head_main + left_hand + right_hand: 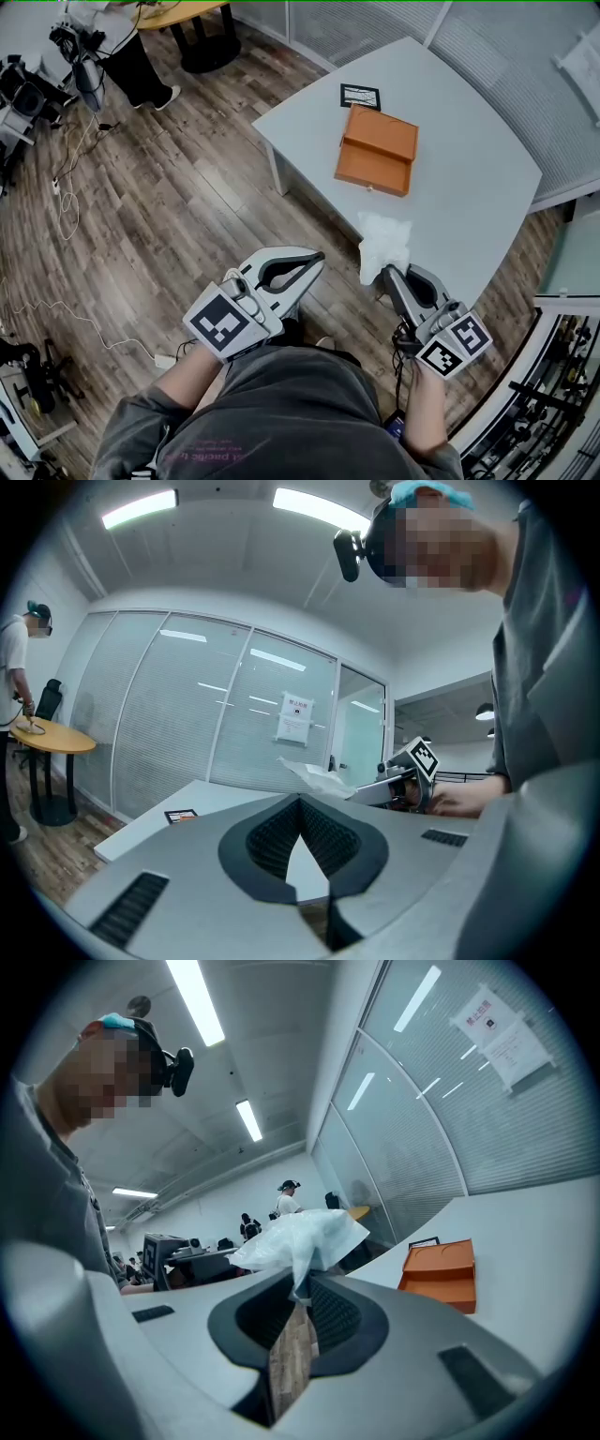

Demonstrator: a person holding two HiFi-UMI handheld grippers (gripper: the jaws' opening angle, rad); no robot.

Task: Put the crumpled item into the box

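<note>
The crumpled white item [382, 246] hangs over the near edge of the table, and my right gripper [387, 273] is shut on its lower end. In the right gripper view the crumpled item [302, 1237] sticks up out of the right gripper [301, 1290]. The orange box [377, 150] lies open on the white table [469, 187], farther back from the item; the same orange box [441, 1274] shows at the right of the right gripper view. My left gripper [317, 257] is held over the floor left of the table, shut and empty; its tips meet in the left gripper [300, 804] view.
A black-and-white marker card [360, 96] lies behind the box. The table's leg [278, 172] stands at its left corner. Cables [66, 202] trail over the wooden floor at the left. A round table [183, 13] and a person's legs [141, 75] are far back left.
</note>
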